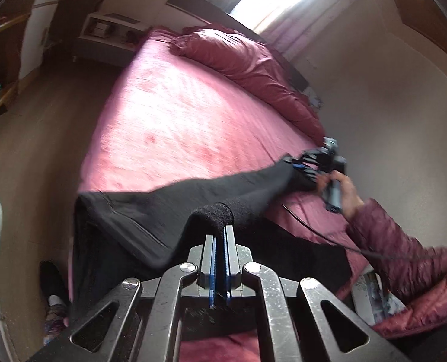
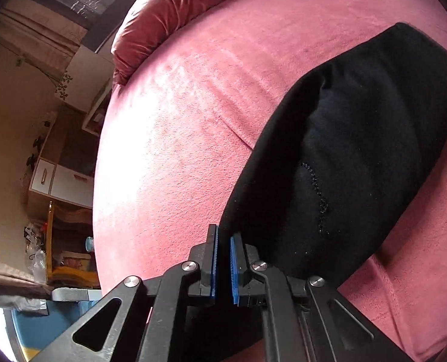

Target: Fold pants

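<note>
The black pants (image 1: pixel 175 202) hang stretched over the pink bed (image 1: pixel 169 114), long axis running between the grippers: left gripper (image 1: pixel 221 235) pinches the ribbed cuff, right gripper (image 2: pixel 223 241) pinches the other end (both pressed together).

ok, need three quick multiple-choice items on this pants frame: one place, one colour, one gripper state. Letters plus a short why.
1. Where do the pants lie?
A. on the floor
B. on the bed
C. on a chair

2. What colour are the pants?
A. black
B. white
C. yellow

3. What is the left gripper doing?
A. open, holding nothing
B. shut on the pillow
C. shut on the pants

Answers:
1 B, the dark cloth spreads over the pink sheet.
2 A, black in both views.
3 C, a ribbed edge sits pinched between its blue pads; the right gripper grips another edge.
</note>
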Demonstrator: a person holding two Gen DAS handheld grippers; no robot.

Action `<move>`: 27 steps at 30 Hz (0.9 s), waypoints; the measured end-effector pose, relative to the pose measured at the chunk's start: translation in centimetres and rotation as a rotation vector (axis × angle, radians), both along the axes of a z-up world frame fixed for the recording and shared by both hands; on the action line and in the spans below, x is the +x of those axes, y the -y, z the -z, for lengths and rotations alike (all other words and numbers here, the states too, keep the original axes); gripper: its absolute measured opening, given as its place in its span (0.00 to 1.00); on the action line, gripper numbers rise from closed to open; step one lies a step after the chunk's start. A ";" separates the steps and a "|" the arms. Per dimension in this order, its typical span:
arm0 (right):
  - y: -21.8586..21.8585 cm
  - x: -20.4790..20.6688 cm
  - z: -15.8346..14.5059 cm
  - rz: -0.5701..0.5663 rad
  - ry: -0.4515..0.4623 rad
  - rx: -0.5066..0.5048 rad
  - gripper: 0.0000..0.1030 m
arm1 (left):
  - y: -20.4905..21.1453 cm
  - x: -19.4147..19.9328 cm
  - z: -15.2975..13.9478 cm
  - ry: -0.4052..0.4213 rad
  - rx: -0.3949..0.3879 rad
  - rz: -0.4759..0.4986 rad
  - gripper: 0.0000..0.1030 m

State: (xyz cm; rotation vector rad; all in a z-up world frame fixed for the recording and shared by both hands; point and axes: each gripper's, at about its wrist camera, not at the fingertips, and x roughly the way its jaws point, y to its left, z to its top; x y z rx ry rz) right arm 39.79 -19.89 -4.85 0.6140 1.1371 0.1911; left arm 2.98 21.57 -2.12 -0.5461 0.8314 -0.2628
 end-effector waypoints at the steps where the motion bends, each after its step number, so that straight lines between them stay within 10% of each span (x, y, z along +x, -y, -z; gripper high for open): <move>1: 0.6 -0.6 -0.7 0.002 0.020 0.019 0.07 | -1.2 1.6 -0.1 -0.010 0.014 -0.042 0.04; 12: 2.4 -11.1 -7.8 -0.099 0.244 0.118 0.07 | -8.5 15.4 -3.9 -0.032 0.110 -0.280 0.04; 18: 4.3 -19.0 -6.9 -0.130 0.261 0.143 0.07 | -6.9 12.1 -6.0 0.067 0.143 -0.223 0.04; 27: 4.5 -27.6 0.4 -0.165 0.102 0.098 0.07 | -6.1 1.5 -0.1 -0.019 0.096 -0.238 0.04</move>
